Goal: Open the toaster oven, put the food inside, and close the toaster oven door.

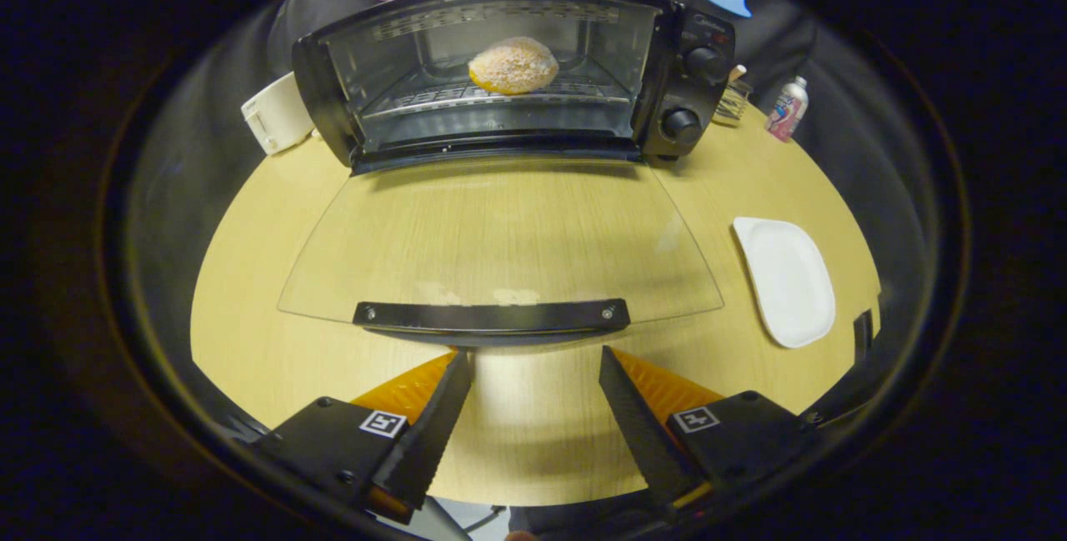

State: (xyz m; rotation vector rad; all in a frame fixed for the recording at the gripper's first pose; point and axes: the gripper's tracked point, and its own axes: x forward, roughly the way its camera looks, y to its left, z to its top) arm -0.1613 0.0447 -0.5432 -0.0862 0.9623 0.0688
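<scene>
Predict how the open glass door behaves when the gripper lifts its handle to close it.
The glass door looks rigid, so it likely swings up about its edge at the toaster oven. The handle looks smooth and may slip. The open gripper sits just below it, empty.

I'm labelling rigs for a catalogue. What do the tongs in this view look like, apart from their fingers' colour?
The tongs have two flat, tapering, blade-like fingers with ridged inner faces, open. Each sits on a black block with screws and a small square black-and-white marker, with orange ribbed parts behind.
</scene>
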